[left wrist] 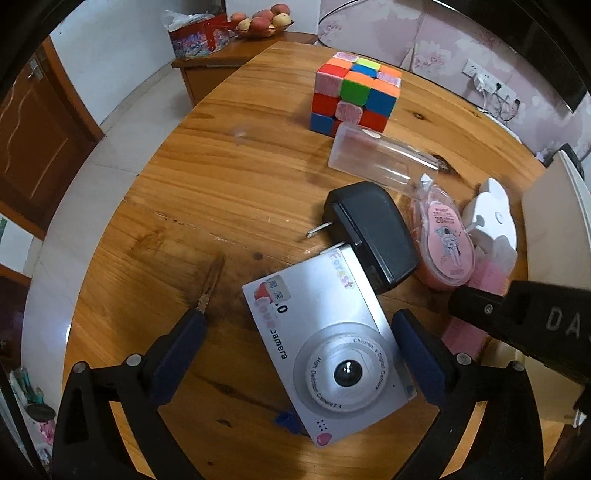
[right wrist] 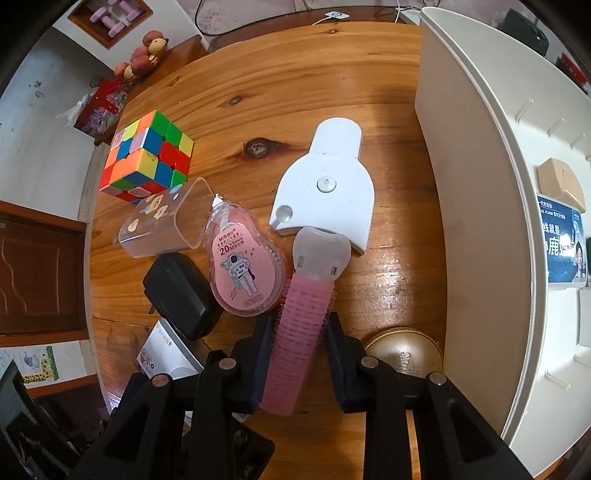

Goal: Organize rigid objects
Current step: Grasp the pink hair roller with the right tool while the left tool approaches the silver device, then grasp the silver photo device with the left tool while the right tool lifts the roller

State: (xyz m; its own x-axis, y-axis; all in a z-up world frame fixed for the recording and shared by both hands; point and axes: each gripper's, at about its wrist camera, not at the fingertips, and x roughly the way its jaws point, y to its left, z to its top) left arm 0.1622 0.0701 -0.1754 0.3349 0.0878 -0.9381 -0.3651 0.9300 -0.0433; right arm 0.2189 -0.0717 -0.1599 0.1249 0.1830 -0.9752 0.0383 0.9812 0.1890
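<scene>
A silver children's camera (left wrist: pixel 328 350) lies flat on the round wooden table (left wrist: pixel 229 177), between the fingers of my open left gripper (left wrist: pixel 299 332), which do not touch it. A black charger (left wrist: pixel 373 232) rests on the camera's far corner. In the right wrist view my right gripper (right wrist: pixel 300 332) has its pads against a pink hair roller clip (right wrist: pixel 301 325), seemingly shut on it. Beside it lie a pink correction tape (right wrist: pixel 243 273), a white holder (right wrist: pixel 325 188), a clear plastic case (right wrist: pixel 166 221) and a Rubik's cube (right wrist: pixel 147 155).
A white organizer bin (right wrist: pixel 480 221) stands at the table's right, holding a blue box (right wrist: pixel 561 247) and a tan block (right wrist: pixel 561 181). A gold round lid (right wrist: pixel 404 356) lies by the right gripper. A side cabinet with fruit (left wrist: pixel 262 22) stands behind the table.
</scene>
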